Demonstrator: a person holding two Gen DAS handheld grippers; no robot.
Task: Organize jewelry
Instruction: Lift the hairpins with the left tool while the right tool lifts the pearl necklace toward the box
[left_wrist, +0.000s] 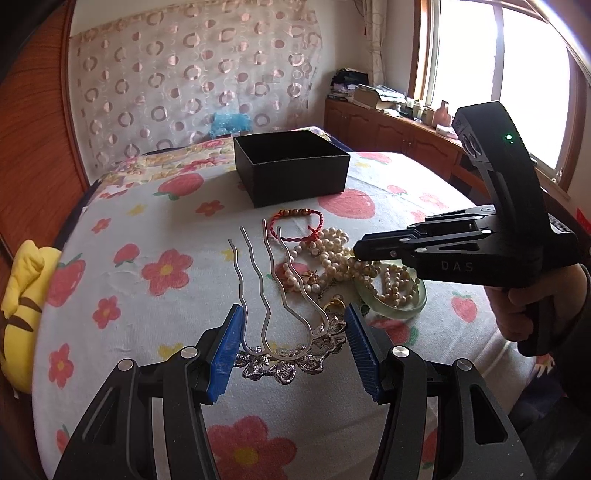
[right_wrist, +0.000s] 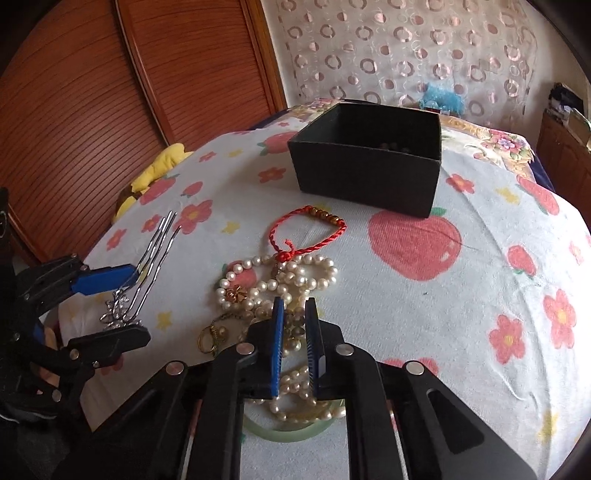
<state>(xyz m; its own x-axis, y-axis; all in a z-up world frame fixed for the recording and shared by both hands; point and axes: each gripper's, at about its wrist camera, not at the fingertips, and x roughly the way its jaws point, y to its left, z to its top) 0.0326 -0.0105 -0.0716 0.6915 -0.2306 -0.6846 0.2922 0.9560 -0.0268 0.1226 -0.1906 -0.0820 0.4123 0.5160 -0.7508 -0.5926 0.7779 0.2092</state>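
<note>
Most of the sorting was yet to be done. The black box stood in the upper middle of the right wrist view, and only a few dark beads showed low on its far inside wall; whatever else lay in it could not be told. Outside it, on the flowered bedsheet, lay the red cord bracelet, the tangled pearl strands, a gold ring and a pale green jade bangle, heaped together at the centre of the frame, well apart from the box.

The left gripper had its blue pads set wide apart on either side of the silver hair comb, at the lower middle of the left wrist view. Whether the pads touched the comb could not be told; the right wrist view suggested the comb was raised off the sheet between them. Its long axis ran along the fingers: the ornate flowered head sat nearest the camera, and the four wavy prongs pointed away toward the box, up the frame.

The right gripper hovered over the pearls with its pads nearly together, a narrow gap between them and nothing gripped as far as could be seen.
</note>
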